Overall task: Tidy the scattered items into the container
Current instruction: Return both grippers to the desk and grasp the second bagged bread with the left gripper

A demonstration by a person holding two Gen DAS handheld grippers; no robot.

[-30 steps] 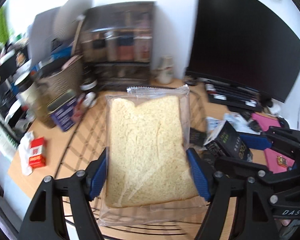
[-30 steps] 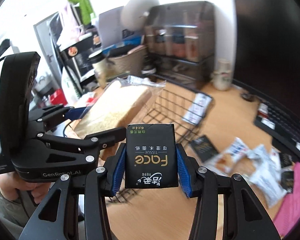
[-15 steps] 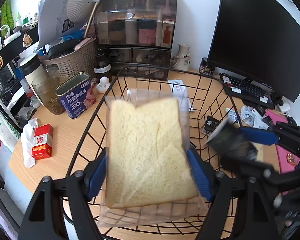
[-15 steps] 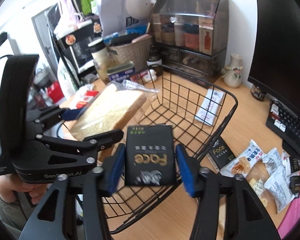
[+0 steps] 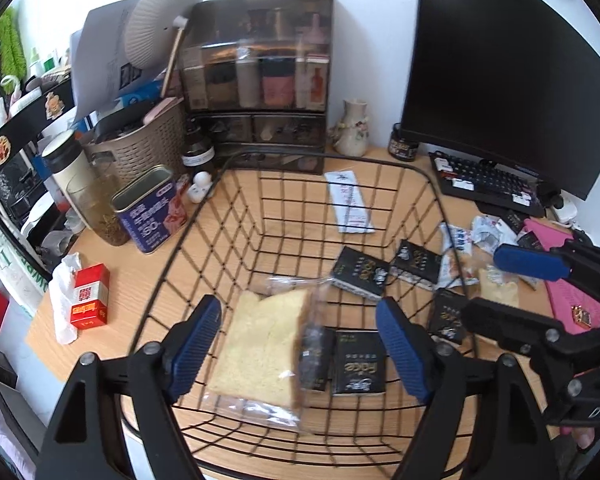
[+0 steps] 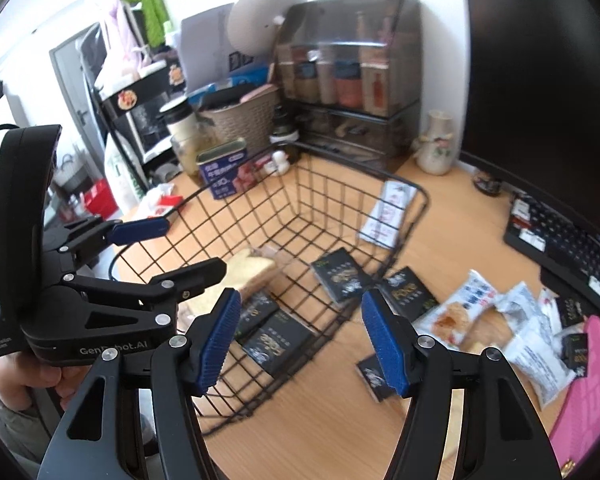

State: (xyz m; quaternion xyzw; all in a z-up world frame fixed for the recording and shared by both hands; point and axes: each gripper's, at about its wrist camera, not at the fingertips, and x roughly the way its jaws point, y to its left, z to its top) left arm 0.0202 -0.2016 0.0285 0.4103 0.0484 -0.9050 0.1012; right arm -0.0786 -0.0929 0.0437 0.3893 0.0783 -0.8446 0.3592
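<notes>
Inside wire basket: one bagged bread slice, three black tissue packs (one blurred); both grippers' jaws open.

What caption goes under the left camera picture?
Open left gripper above the black wire basket, where a bagged slice of white bread lies.

Light wood desk against a white wall. Dark curved monitor at right, keyboard below it. Smoky drawer organiser at back; woven basket and black shelf rack at left. Bright, even daylight
</notes>
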